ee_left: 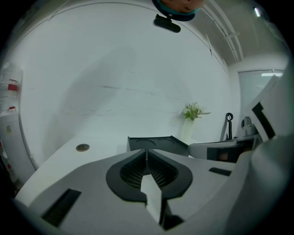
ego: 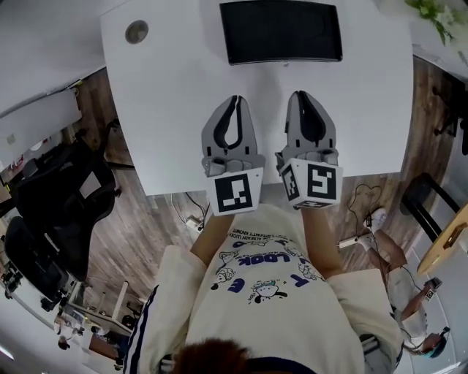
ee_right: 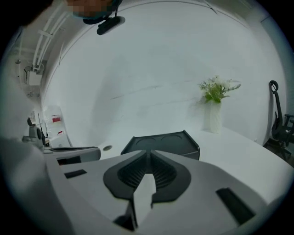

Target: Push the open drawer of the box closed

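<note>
Box (ego: 281,31): rigid, probably light, may skid; push its drawer front squarely. Both left gripper (ego: 235,101) and right gripper (ego: 302,96): jaws together, empty.

The box (ego: 281,31) sits at the far edge of the table (ego: 168,109), with a round port (ego: 137,31) to its left and a plant (ego: 437,13) off to its right. Nearer in, the left gripper (ego: 235,101) and right gripper (ego: 300,96) are side by side, well short of the box.

The left gripper (ego: 235,100) and right gripper (ego: 301,95) sit side by side — jaws together.
</note>
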### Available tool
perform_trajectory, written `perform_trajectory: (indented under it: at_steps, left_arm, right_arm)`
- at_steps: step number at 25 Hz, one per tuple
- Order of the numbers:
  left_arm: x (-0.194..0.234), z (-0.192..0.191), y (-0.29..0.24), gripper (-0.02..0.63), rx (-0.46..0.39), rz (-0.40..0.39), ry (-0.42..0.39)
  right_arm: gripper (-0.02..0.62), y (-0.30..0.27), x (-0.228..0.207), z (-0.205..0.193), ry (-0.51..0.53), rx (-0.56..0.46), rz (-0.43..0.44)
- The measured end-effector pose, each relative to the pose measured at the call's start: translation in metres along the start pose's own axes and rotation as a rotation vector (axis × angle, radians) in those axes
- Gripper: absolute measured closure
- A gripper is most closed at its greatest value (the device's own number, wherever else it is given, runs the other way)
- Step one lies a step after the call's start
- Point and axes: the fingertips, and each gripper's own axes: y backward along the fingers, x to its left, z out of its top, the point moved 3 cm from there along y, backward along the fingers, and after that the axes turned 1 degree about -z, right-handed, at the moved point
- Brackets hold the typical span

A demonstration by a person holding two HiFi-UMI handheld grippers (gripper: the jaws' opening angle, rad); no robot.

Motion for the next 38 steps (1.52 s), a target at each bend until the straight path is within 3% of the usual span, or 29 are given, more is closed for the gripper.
perform_trajectory:
  at_steps: [17, 38]
  left_arm:
    - [-0.024, 0.078, 0.071, 0.583, -0.210, -0.028, -0.046]
    - [-0.043, 0.103, 0.098, 0.583, -0.293, -0.047, -0.084]
  right_arm:
    - [0.557, 0.087, 0.025, 0.064, 0.039, -0.199, -0.001]
    - [0.560, 0.109, 0.032, 0.085, 0.078, -0.265, 0.019]
